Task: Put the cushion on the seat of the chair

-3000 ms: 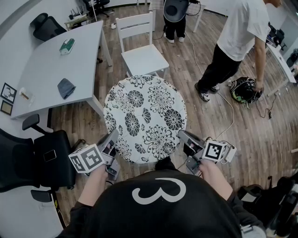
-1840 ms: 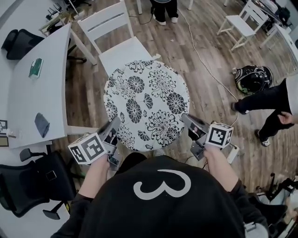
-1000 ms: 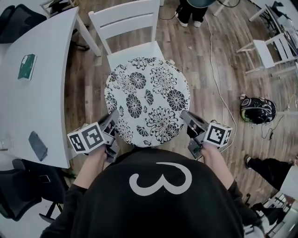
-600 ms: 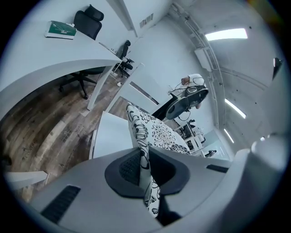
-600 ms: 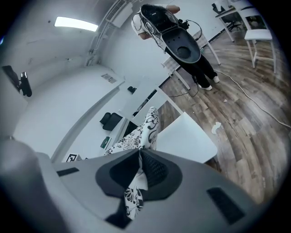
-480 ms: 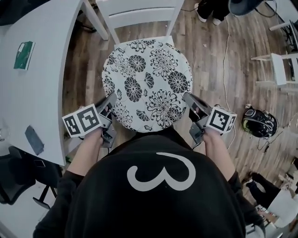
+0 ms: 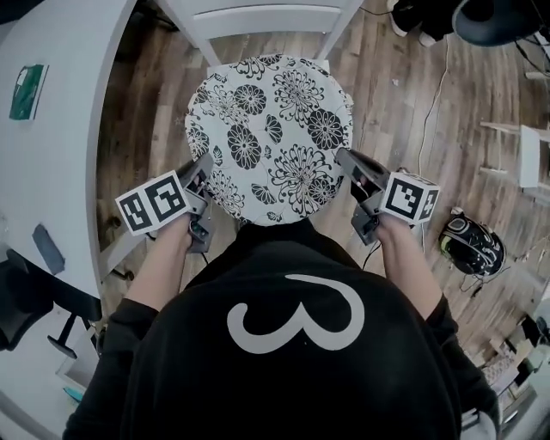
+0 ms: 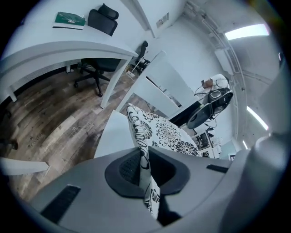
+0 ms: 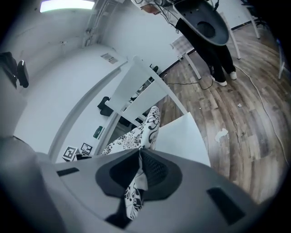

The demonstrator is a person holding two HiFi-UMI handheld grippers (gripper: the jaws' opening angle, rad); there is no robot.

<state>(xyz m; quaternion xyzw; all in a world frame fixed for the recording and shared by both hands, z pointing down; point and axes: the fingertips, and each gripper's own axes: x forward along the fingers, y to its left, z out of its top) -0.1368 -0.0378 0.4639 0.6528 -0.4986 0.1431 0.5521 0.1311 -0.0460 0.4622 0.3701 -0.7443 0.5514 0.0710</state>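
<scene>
Item 1, desk (image 7: 51, 129): white, along the left of the head view, just beside the chair; it has no part in the task. Item 2, chair (image 7: 258, 17): white, with its slatted back at the top of the head view. Its seat (image 8: 113, 136) is almost wholly covered from above by the cushion, and only a sliver shows at the back right. Both gripper views show bare seat surface beneath and beside the held rim. Item 3, cushion (image 7: 271, 129): round, white with black flower print, lying roughly flat over the seat and centred on it in the head view. Its near rim is raised off the seat at both grips; whether the far rim touches the seat cannot be told. Item 4, left hand-held gripper (image 7: 204, 168): jaws closed tight on the cushion's left near rim, with the fabric pinched thin between the pads. Item 5, right hand-held gripper (image 7: 344, 159): likewise clamped on the right near rim, with the fabric folded between its pads. Status, as judged: pickup and carry to the chair are done, and the cushion is lined up over the seat. Left to do: lower the near rim until the cushion rests flat, open both sets of jaws, and draw clear.
</scene>
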